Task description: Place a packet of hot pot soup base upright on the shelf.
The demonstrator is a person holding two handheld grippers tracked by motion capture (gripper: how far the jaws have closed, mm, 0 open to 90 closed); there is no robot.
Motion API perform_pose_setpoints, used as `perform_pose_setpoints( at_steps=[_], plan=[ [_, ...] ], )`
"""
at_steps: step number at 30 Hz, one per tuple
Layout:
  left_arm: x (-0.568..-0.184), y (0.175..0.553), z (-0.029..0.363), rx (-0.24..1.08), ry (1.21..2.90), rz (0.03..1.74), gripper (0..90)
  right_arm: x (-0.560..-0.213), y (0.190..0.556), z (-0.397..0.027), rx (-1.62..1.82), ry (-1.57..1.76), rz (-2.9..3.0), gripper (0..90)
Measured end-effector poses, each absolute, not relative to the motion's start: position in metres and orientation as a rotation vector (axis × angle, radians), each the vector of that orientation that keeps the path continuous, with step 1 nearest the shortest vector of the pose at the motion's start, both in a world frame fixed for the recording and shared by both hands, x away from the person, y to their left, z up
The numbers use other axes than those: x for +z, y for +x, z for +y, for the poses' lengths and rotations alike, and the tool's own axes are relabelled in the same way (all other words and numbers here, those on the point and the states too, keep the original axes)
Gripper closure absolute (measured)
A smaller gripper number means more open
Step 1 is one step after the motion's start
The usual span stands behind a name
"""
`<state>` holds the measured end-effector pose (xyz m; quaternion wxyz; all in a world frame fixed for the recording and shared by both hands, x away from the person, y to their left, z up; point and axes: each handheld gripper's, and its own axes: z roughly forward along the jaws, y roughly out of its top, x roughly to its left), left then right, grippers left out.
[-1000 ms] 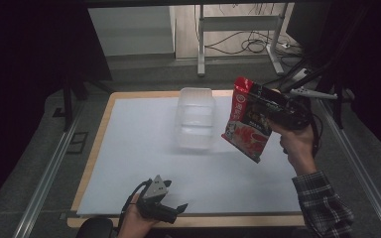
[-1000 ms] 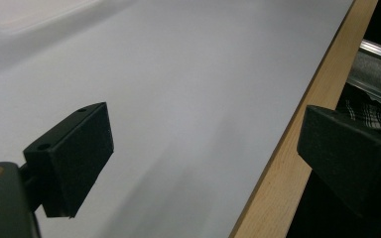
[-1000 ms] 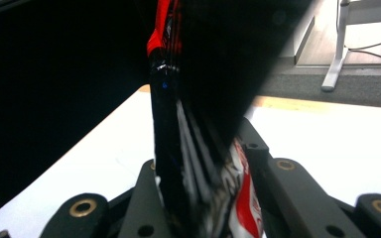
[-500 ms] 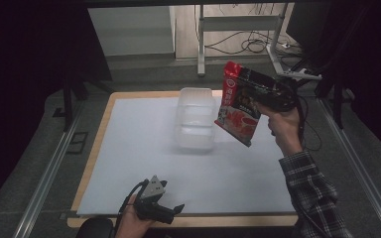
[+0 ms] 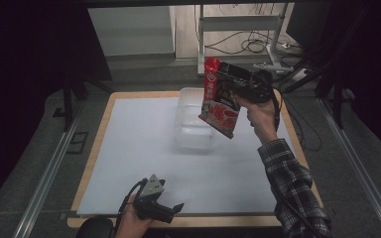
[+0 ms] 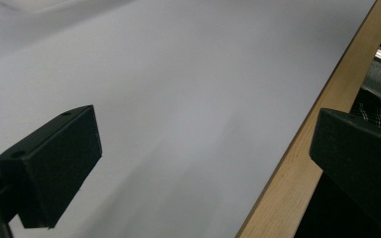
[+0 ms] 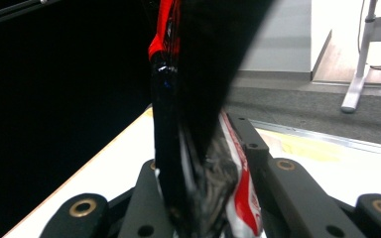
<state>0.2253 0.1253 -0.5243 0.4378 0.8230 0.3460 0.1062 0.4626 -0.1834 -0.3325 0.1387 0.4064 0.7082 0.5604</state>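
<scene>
Camera arrangement: one fixed high view and two gripper-mounted views.

The high view looks forward and down from above the person's side, taking in the whole white table (image 5: 144, 148), the clear container (image 5: 194, 119) and the floor beyond. The left gripper view sits low and close over the white sheet (image 6: 178, 99), facing along it past the wooden edge (image 6: 297, 163); both views share this near corner. The right gripper view looks along its jaws, very near the snack bag (image 7: 193, 148), also seen in the high view (image 5: 221, 99).
</scene>
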Motion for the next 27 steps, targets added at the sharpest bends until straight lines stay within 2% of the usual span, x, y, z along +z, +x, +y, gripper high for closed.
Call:
perform_pose_setpoints(
  at_steps=[27],
  plan=[
    [-0.525,0.227,0.128,0.249,2.035,0.884,0.0,-0.373,0.488,-0.116,1.64,1.095,2.121,74.4]
  ],
)
